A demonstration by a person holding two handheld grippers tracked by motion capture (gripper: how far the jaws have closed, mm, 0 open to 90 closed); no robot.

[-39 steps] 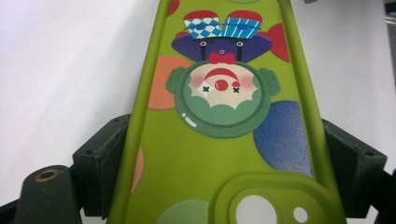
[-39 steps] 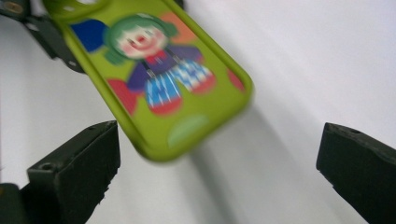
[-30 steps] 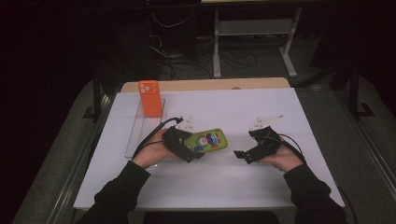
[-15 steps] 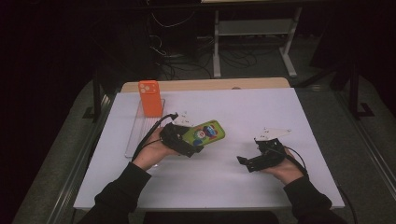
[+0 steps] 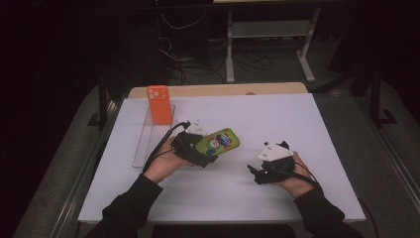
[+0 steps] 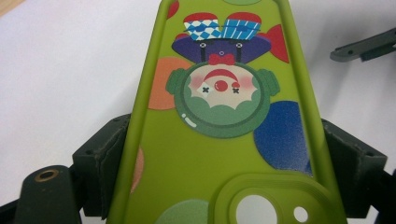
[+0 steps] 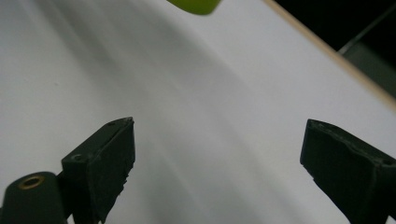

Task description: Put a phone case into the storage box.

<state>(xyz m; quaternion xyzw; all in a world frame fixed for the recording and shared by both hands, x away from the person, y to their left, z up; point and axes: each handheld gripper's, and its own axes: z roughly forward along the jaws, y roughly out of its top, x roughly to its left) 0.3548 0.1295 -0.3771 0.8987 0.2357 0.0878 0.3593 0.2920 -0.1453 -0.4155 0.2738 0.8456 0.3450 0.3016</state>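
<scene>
A green phone case [image 5: 219, 141] with a clown picture is held just above the white table, and my left gripper [image 5: 199, 152] is shut on its camera end. In the left gripper view the case [image 6: 219, 112] lies between the two pads [image 6: 105, 156], which press on its long edges. My right gripper [image 5: 255, 174] rests low over the table to the right of the case, apart from it. Its jaws stand wide; they have just been closing a little, with nothing between them [image 7: 219, 158]. A green corner of the case [image 7: 196, 4] shows at the top of the right gripper view.
An orange phone case [image 5: 159, 104] stands upright at the far end of a clear tray [image 5: 146, 144] on the table's left side. The white table top [image 5: 297, 119] has a wooden far edge. Dark floor, cables and a stand lie beyond.
My right gripper has drawn away from the green case, to the right and toward the near edge, and sunk closer to the table. The left gripper has kept still with the case.
</scene>
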